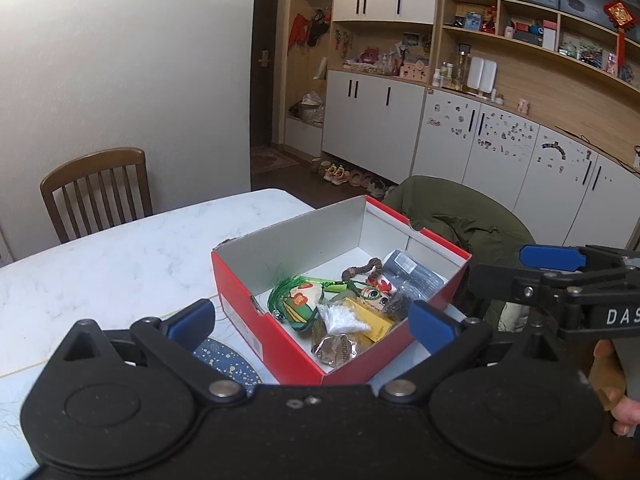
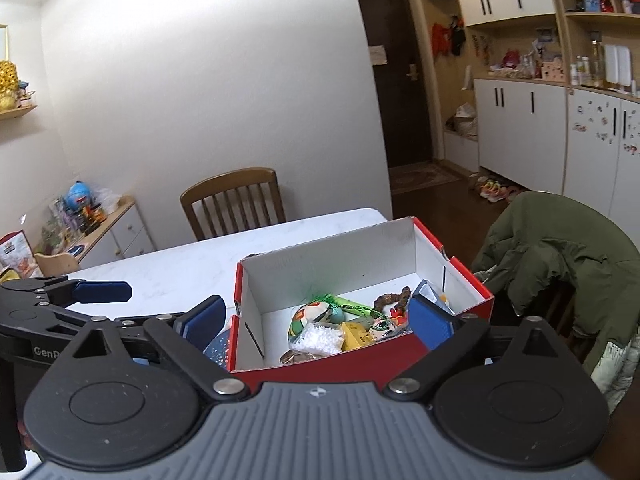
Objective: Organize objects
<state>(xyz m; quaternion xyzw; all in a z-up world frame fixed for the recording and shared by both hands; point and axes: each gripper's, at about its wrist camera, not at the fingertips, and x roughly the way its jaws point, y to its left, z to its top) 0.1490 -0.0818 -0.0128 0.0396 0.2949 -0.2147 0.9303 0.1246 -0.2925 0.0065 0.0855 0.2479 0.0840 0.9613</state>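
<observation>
A red box (image 1: 272, 336) with a white inside is seen standing open on a white marble table (image 1: 100, 264), near the table's right edge. Small things are heaped in its near half: a green tassel (image 1: 286, 292), a painted face charm (image 1: 374, 296), a yellow pack (image 1: 370, 318), a white bag of beads (image 1: 346, 320), a foil wrapper (image 1: 336, 352), a brown bead string (image 1: 362, 270) and a grey packet (image 1: 412, 274). The far half of the box is bare.

The left gripper (image 1: 314, 322) is held just before the near wall of the box, its blue pads spread wide, with nothing between them. The right gripper (image 2: 316, 324) is likewise held wide open and empty, its right pad (image 2: 430, 326) over the box's near right corner. In the left view the right gripper is seen from the side at the right edge, with a hand (image 1: 616, 396) below it.

A blue speckled plate (image 1: 228, 360) lies on the table just left of the box. A wooden chair (image 1: 96, 192) stands at the far side, and a green jacket (image 2: 560, 256) is draped over another chair to the right.
</observation>
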